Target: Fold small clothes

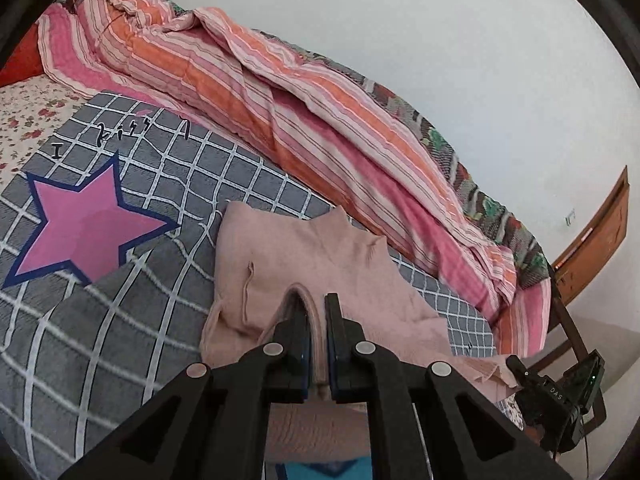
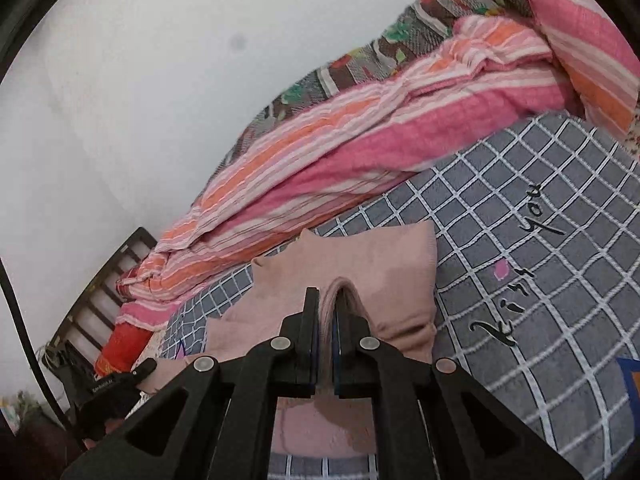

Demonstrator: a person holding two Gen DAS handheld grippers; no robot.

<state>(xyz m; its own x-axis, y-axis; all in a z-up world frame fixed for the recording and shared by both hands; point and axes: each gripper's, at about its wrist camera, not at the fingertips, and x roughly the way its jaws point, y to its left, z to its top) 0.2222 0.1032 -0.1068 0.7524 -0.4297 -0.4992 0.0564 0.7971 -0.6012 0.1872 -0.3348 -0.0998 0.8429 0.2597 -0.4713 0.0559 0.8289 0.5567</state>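
A small pale pink garment (image 1: 296, 248) lies partly folded on a grey checked sheet (image 1: 120, 340). My left gripper (image 1: 316, 308) is shut on a fold of its near edge, the pink cloth pinched between the black fingers. In the right wrist view the same pink garment (image 2: 360, 256) spreads ahead, and my right gripper (image 2: 327, 300) is shut on another fold of its near edge. The other gripper shows at the lower right of the left wrist view (image 1: 560, 392) and at the lower left of the right wrist view (image 2: 116, 392). Both held edges are lifted a little off the sheet.
A bunched pink and orange striped blanket (image 1: 280, 92) runs along the far side of the bed by the white wall. A pink star print (image 1: 88, 228) marks the sheet at left. A wooden bed frame (image 1: 596, 236) stands at the bed's end.
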